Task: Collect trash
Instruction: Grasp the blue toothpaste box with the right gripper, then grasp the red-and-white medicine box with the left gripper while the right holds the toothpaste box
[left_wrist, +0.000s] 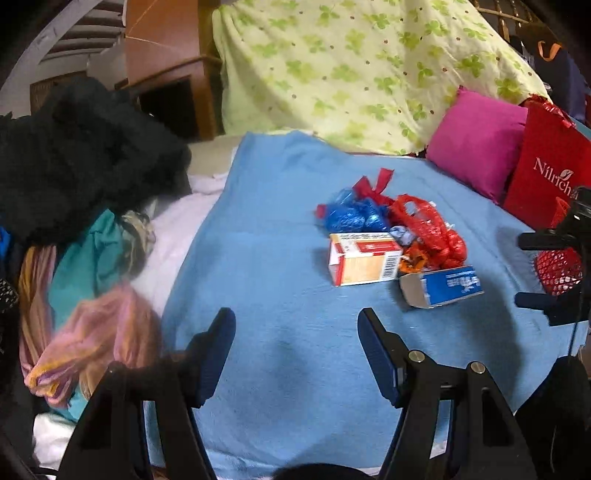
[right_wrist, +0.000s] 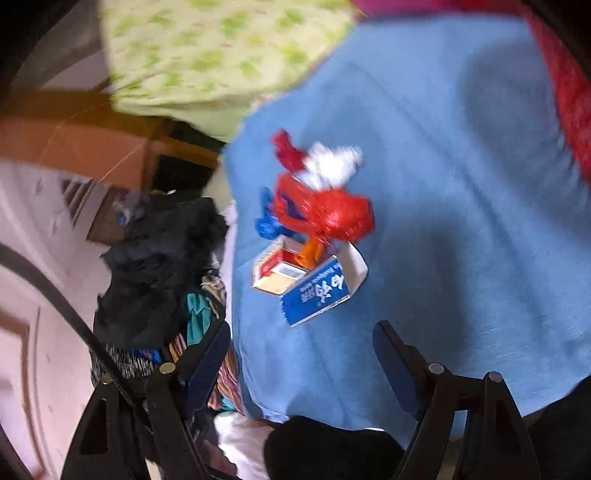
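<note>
With trash pile (left_wrist: 391, 236) mid-frame on blue blanket (left_wrist: 266, 258) | I see left gripper (left_wrist: 297, 354) parted, empty | right gripper (right_wrist: 301, 365) parted, empty.

A blue blanket (left_wrist: 280, 258) is spread across the middle of the frame; a green-flowered sheet (left_wrist: 351, 66) is draped at the upper centre; a pink cushion (left_wrist: 476, 144) is seen at the upper right; a heap of clothes (left_wrist: 85, 236), topped by a black garment (left_wrist: 81, 155), is piled at the left; wooden furniture (left_wrist: 166, 66) is seen at the upper left.
</note>
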